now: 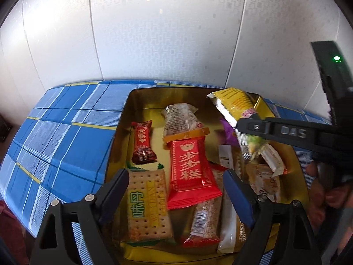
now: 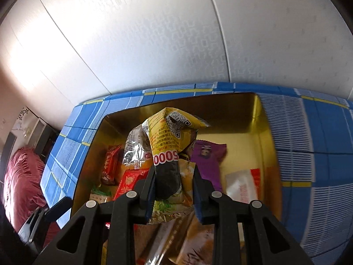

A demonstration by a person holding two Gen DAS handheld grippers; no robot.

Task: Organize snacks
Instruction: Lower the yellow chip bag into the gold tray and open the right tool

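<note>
Right gripper [image 2: 174, 190] squeezes a crinkly yellow snack bag [image 2: 174, 137], hiding the snacks behind it. Left gripper [image 1: 176, 190] hangs wide over the gold tin [image 1: 141, 97], empty.

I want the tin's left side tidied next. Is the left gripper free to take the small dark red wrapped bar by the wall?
Probably yes: the left gripper is open and empty, and the small dark red wrapped bar lies uncovered ahead.

Bright light from left, glare on wall [image 1: 55, 33]; fisheye edges dark, slight blur.
</note>
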